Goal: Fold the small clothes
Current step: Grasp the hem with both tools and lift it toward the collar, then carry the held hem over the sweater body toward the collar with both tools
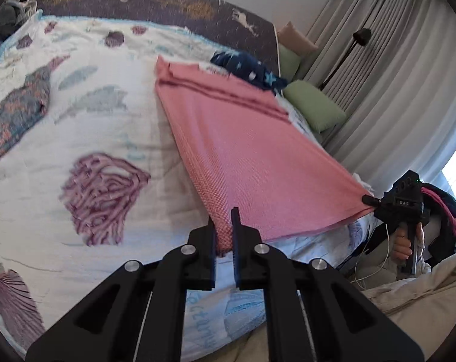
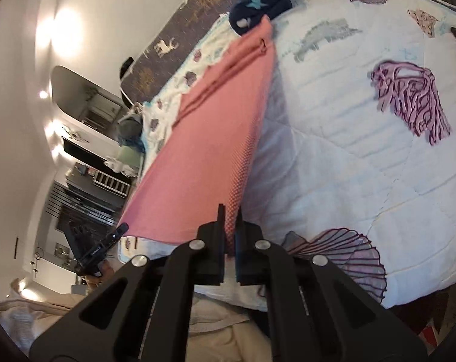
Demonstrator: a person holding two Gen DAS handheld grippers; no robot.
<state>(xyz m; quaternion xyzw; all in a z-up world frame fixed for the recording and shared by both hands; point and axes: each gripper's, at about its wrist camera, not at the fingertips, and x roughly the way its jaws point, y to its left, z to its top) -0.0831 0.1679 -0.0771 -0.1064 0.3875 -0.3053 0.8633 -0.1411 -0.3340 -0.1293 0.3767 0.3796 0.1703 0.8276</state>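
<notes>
- Pink waffle-knit cloth (image 1: 243, 138), long and rectangular with darker stitched bands across its far end, is seen stretched taut above a bed covered by a white quilt printed with purple shells and grey-blue fish (image 1: 77, 114).
- Its near edge is held up off the quilt, while the far end appears to lie on the quilt beside a dark navy garment with pale stars (image 1: 252, 69).
- The long axis runs away from the person toward the far side of the bed; the near short edge is spanned between the two claws.
- The left claw (image 1: 223, 226) is clamped together on the near left corner of the cloth, with bunched fabric pinched between its black fingers.
- The right claw (image 2: 231, 223) is likewise closed on the opposite near corner, the fabric edge being gripped between its fingers.
- In the left wrist view the right claw is seen at the cloth's corner, its handle wrapped by a hand (image 1: 404, 246).
- Two green pillows (image 1: 315, 105) and grey curtains (image 1: 394, 60) are visible beyond the bed.
</notes>
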